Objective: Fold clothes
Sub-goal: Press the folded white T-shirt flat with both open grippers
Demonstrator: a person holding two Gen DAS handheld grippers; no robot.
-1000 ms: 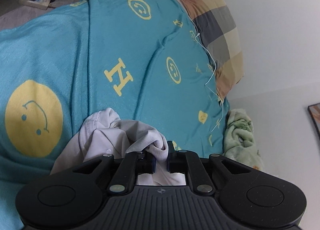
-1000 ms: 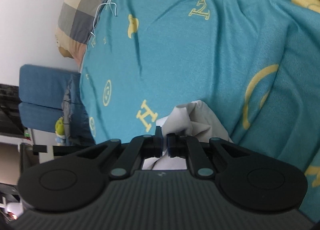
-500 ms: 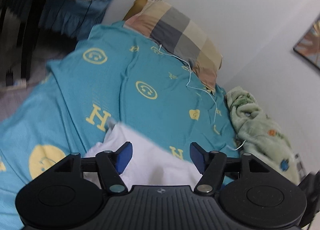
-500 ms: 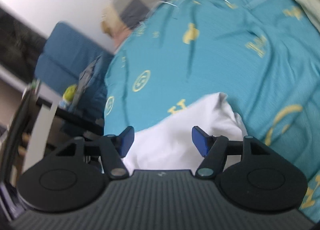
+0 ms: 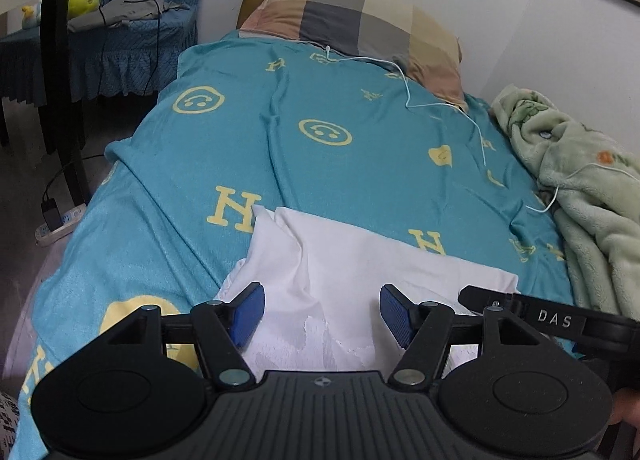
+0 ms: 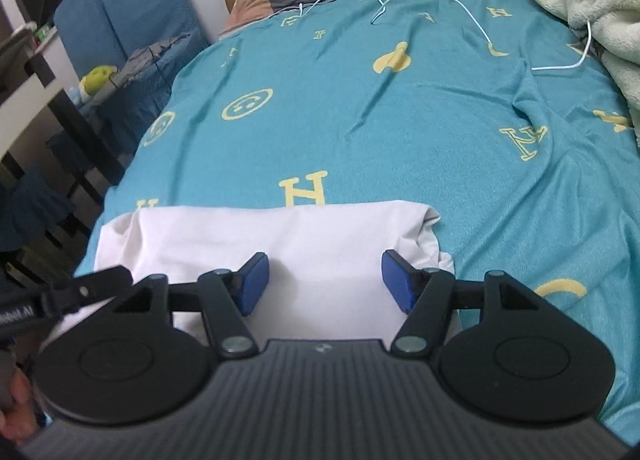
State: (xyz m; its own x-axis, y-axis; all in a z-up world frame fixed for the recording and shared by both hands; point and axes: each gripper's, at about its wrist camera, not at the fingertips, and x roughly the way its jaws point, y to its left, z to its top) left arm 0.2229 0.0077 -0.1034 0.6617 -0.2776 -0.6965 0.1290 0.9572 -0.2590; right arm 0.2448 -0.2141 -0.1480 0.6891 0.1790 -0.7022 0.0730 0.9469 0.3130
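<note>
White garment [image 6: 280, 244] lengthwise across bed [image 6: 400, 120], approx.

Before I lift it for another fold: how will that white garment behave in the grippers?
The white garment looks thin and creased, so it will probably sag between two grip points. Likely light. On the smooth teal sheet it may slide when pushed, and its loose corner could flop open.

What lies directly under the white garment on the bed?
The white garment lies on the teal bedsheet printed with yellow letters and smiley faces. An H print shows just past its far edge. Whatever sheet or print is beneath the cloth stays covered.
</note>
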